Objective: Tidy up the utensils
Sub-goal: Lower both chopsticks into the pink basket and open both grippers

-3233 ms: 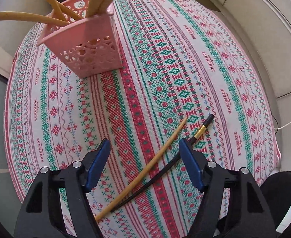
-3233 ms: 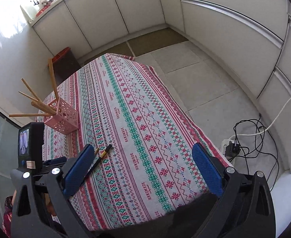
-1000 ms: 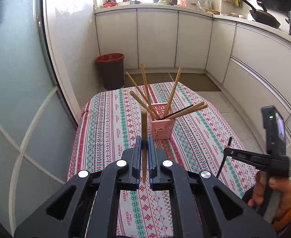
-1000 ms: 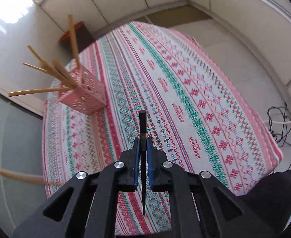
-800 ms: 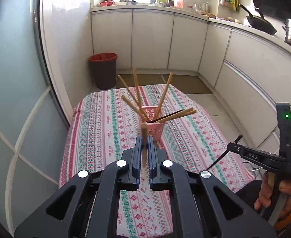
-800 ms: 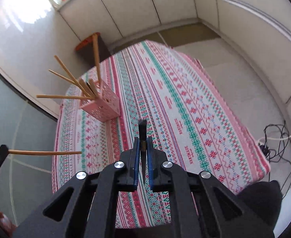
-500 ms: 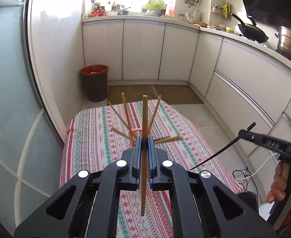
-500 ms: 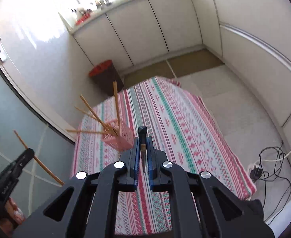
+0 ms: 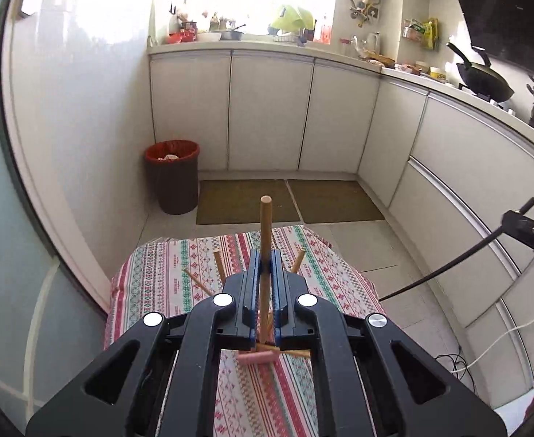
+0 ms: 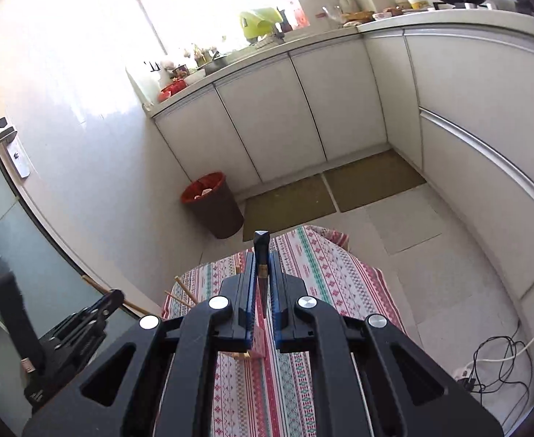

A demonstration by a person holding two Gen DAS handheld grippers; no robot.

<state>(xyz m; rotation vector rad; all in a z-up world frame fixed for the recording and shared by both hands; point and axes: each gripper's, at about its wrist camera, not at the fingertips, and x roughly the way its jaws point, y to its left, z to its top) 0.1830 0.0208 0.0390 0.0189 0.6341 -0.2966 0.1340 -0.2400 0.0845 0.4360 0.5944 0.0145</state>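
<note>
While the left hand-held gripper point(image 9: 266, 266) pinches the wooden chopstick point(image 9: 266, 240) upright and the right hand-held gripper point(image 10: 262, 269) clamps the black chopstick point(image 10: 261, 255), both high over the desk point(image 9: 157, 273), we judge insertion comes next. The pink holder point(image 9: 256, 357) sits below, mostly hidden, so we lower tip-first, one stick at a time, avoiding the splayed sticks already in it.

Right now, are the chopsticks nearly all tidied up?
Nearly. Several wooden chopsticks already stand in the pink basket. The left gripper is shut on a wooden chopstick, and the right gripper is shut on a black chopstick, both lifted above the table. What's left: dropping these two into the basket.
</note>
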